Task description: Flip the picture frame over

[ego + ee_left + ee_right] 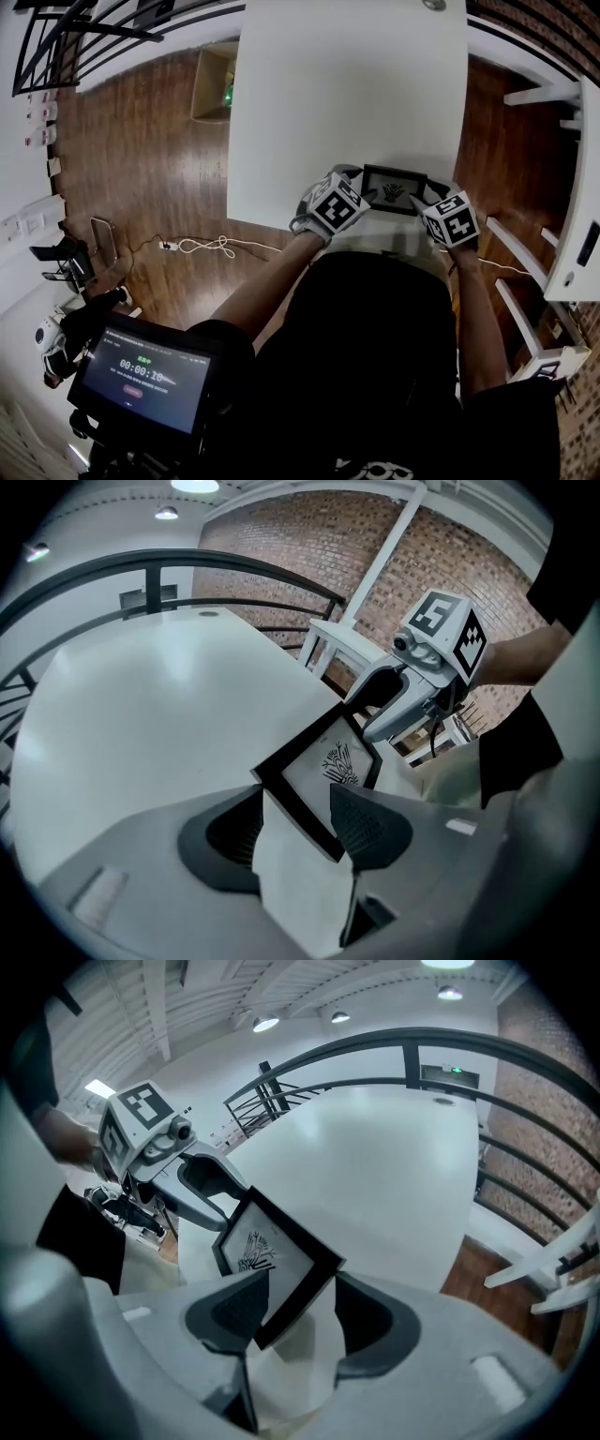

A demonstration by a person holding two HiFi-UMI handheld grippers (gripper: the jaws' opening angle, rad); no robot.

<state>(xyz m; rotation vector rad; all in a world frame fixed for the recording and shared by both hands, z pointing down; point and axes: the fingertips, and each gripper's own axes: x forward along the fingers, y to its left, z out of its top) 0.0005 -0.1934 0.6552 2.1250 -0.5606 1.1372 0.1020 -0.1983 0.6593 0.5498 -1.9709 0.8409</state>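
Left gripper [359, 197], right gripper [424, 203] clamp ends of black-framed plant picture [394, 190] between them, tilted mid-flip. Next: roll it face down.

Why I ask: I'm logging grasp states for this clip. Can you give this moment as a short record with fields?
object: picture frame, black border, plant drawing on its face
location: at the near edge of the white table, tilted, apparently raised off it
left gripper: shut on the frame's left end
right gripper: shut on the frame's right end
face showing: the drawing side, turned upward
flip: not yet done
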